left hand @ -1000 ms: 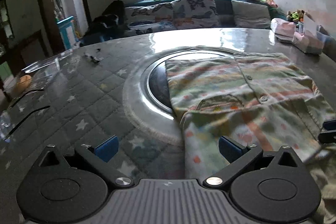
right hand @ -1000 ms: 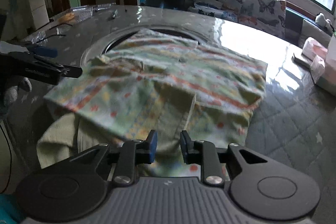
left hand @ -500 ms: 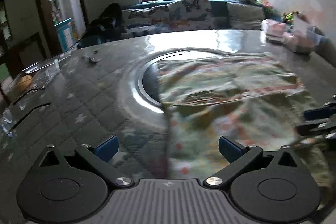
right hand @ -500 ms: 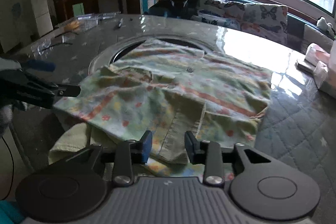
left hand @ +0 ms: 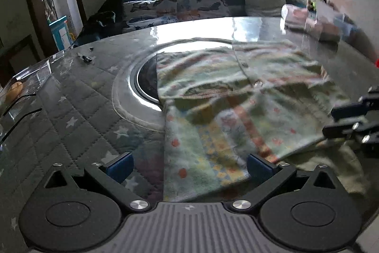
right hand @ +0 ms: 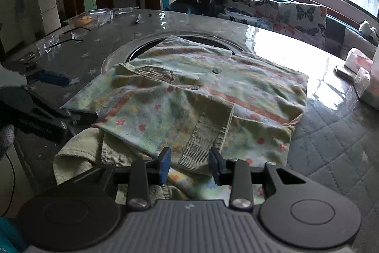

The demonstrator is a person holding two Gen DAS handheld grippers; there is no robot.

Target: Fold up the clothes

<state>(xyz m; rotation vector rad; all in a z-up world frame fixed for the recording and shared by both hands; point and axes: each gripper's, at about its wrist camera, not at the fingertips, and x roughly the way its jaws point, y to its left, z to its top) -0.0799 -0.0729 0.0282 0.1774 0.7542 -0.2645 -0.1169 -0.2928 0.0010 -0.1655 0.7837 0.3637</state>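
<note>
Left wrist view: my left gripper (left hand: 188, 164), fingers wide apart and holding nothing, at the table's (left hand: 78, 110) near edge. The patterned shirt (left hand: 225, 96) lies mid-table across the round inset (left hand: 142, 87), its sleeve folded in. Bare quilted cover to its left gives sweeping room.

Right wrist view: my right gripper (right hand: 189, 164), fingers parted astride the ribbed cuff (right hand: 208, 132), not pinching. I judge closing low on the cuff best. A pale garment (right hand: 80, 146) overhangs the near edge; boxes (right hand: 362, 77) crowd the right edge.
</note>
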